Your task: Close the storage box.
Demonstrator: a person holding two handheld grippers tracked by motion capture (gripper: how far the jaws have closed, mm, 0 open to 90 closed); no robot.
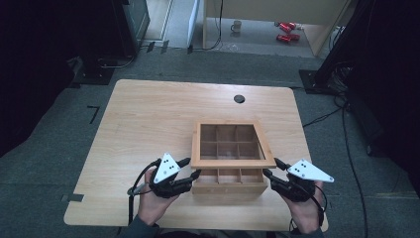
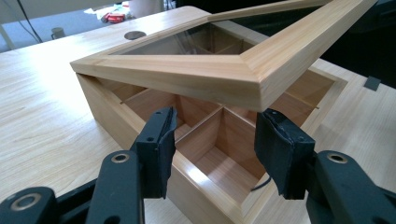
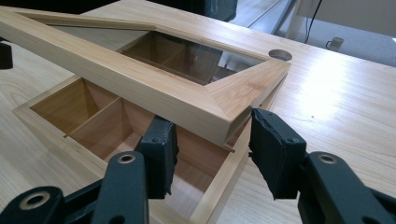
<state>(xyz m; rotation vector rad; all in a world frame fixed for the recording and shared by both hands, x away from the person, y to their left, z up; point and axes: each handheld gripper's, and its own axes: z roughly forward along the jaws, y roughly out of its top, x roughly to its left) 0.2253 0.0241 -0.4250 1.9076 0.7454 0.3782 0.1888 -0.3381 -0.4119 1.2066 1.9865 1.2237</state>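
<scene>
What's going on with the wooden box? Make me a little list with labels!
Box: wooden box with small square compartments, near the table's front edge
Compartments: the ones in view look empty
Lid: wooden frame with a clear pane, raised at the front and tilted over the box
Left gripper: at the box's left front corner, jaws open, pads not pressing
Right gripper: at the right front corner, lid corner between its jaws; grip unclear
Table: light wood with a round dark hole near the far edge

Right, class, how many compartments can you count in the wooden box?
9: three in the box's open front row, six behind under the lid's glass. The lid frame may hide others.
</scene>
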